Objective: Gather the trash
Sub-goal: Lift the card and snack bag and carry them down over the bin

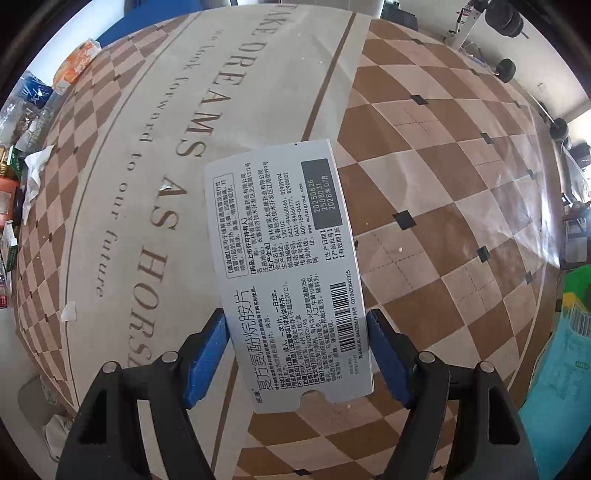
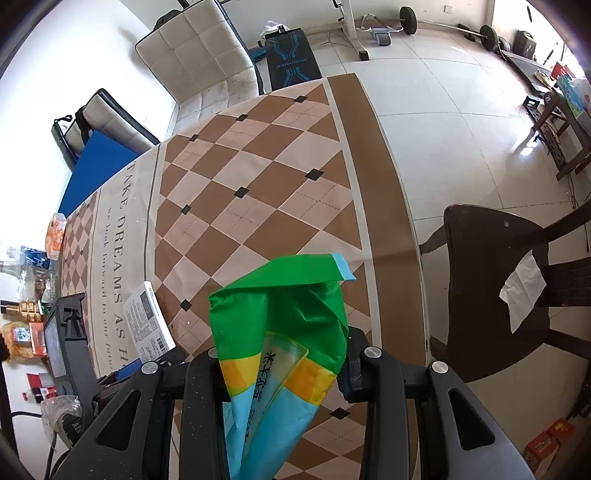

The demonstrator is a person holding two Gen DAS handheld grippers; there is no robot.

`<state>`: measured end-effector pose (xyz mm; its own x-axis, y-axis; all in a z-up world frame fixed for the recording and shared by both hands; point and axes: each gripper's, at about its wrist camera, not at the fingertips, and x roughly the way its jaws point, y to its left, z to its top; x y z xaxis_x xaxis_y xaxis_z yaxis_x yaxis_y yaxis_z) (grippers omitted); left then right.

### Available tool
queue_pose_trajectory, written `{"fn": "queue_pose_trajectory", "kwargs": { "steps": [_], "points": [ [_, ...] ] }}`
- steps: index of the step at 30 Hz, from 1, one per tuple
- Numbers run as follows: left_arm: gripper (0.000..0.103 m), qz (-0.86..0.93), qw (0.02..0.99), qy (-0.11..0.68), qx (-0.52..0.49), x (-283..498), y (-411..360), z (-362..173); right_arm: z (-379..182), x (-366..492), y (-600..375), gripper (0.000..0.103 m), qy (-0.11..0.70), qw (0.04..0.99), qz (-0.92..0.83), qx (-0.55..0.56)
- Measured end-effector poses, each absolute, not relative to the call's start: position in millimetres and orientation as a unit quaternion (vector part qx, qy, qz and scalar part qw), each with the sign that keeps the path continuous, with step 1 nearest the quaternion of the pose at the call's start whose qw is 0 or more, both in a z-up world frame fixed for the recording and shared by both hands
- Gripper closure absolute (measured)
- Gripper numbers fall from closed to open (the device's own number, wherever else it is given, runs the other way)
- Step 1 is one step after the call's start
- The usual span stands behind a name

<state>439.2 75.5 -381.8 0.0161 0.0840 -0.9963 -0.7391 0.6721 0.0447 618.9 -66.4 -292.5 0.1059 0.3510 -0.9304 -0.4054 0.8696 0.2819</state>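
Left gripper [image 1: 297,350] fingers clamped either side of a grey medicine box [image 1: 286,273], right gripper [image 2: 282,373] pinching a green rice bag [image 2: 284,325] between its fingers, checked tablecloth [image 2: 266,177] beyond.

A checkered tablecloth [image 2: 258,192] printed with lettering is being spread over the table. A dark wooden chair [image 2: 495,295] is standing beside it, a white paper [image 2: 522,291] lying on its seat. A barbell [image 2: 476,33] is resting on the tiled floor [image 2: 443,122].

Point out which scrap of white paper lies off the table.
The white paper on the dark chair seat beside the table. The crumpled tissue and small white scrap both lie on the checked tablecloth.
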Motion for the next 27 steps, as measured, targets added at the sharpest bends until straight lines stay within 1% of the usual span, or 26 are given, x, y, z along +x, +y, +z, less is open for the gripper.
{"fn": "queue_pose_trajectory", "kwargs": {
  "steps": [5, 9, 15, 16, 21, 24, 27],
  "points": [
    [0.030, 0.321, 0.701, 0.593, -0.231, 394.7, 32.0, -338.7, -278.0, 587.5, -76.4, 0.067, 0.609, 0.742, 0.279, -0.020],
    [0.030, 0.325, 0.726, 0.560, -0.231, 326.5, 5.5, -296.8, -272.3, 539.4, -90.0, 0.067, 0.611, 0.728, 0.309, -0.026],
    [0.030, 0.321, 0.741, 0.531, -0.257, 218.6, -18.5, -265.8, -270.5, 445.5, -134.0, 0.067, 0.621, 0.706, 0.339, -0.036],
    [0.030, 0.320, 0.740, 0.530, -0.264, 202.2, -14.3, -266.3, -270.0, 427.3, -144.1, 0.067, 0.622, 0.703, 0.342, -0.038],
    [0.030, 0.310, 0.730, 0.530, -0.300, 120.8, -50.4, -277.6, -279.8, 334.1, -190.0, 0.067, 0.635, 0.679, 0.362, -0.061],
    [0.030, 0.309, 0.706, 0.550, -0.323, 76.2, -69.7, -307.5, -307.4, 275.4, -211.5, 0.067, 0.658, 0.649, 0.373, -0.082],
    [0.030, 0.308, 0.668, 0.577, -0.355, 38.0, -82.0, -353.8, -350.5, 220.2, -226.9, 0.067, 0.688, 0.609, 0.377, -0.117]
  ]
}}
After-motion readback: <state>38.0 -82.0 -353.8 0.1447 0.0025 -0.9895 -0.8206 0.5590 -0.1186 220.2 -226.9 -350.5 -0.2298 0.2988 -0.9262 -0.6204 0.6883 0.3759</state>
